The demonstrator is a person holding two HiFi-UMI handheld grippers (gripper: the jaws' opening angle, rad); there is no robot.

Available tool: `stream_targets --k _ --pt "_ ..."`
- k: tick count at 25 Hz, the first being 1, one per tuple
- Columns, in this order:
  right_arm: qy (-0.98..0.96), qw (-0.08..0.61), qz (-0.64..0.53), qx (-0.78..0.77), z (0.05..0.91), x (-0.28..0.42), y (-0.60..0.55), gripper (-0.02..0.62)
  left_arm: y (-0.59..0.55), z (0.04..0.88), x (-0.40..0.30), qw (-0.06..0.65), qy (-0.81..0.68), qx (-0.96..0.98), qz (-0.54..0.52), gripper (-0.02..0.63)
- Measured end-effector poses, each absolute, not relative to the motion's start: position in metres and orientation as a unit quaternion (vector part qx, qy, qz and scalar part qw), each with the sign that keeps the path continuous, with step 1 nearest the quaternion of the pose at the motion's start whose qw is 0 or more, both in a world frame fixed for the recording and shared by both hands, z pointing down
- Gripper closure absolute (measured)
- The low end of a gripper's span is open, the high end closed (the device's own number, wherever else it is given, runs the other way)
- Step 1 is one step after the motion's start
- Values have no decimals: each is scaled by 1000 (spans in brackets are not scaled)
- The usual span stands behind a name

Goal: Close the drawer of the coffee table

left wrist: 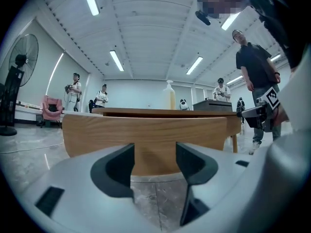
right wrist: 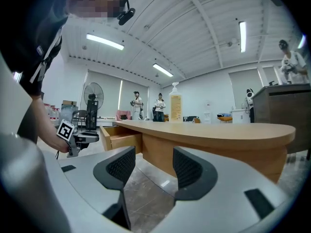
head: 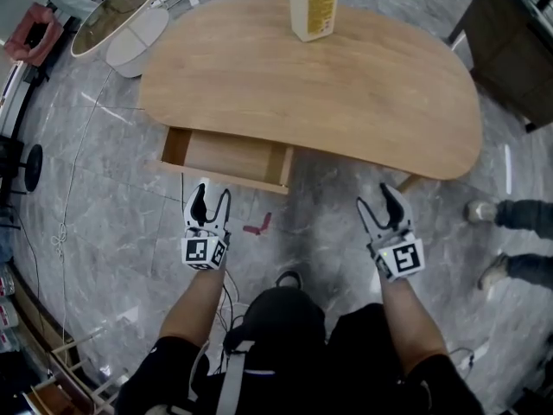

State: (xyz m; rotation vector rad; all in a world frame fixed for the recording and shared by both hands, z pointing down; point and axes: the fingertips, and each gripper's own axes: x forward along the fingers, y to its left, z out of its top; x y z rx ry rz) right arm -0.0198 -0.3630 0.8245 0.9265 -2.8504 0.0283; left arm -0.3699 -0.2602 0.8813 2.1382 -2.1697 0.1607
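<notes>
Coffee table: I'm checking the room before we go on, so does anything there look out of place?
Yes. The drawer stands pulled out from under the tabletop, on the left gripper side. A small red scrap lies on the floor just in front of it. The bottle stands upright.

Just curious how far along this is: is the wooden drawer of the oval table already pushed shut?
No, the light wooden drawer stands pulled out from under the oval wooden coffee table, its inside showing.
</notes>
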Motion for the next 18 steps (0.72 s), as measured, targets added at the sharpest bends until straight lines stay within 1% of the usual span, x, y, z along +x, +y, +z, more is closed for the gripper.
stream_targets --k 10,15,18 --pt "-970 64 6 232 827 -80 -336 376 -274 869 -385 30 -716 696 42 356" --pt "-985 74 14 154 838 -115 -310 376 -277 865 -384 34 -719 693 38 356" --pt "-993 62 37 94 839 -145 -286 376 -280 859 -386 26 -721 692 35 356"
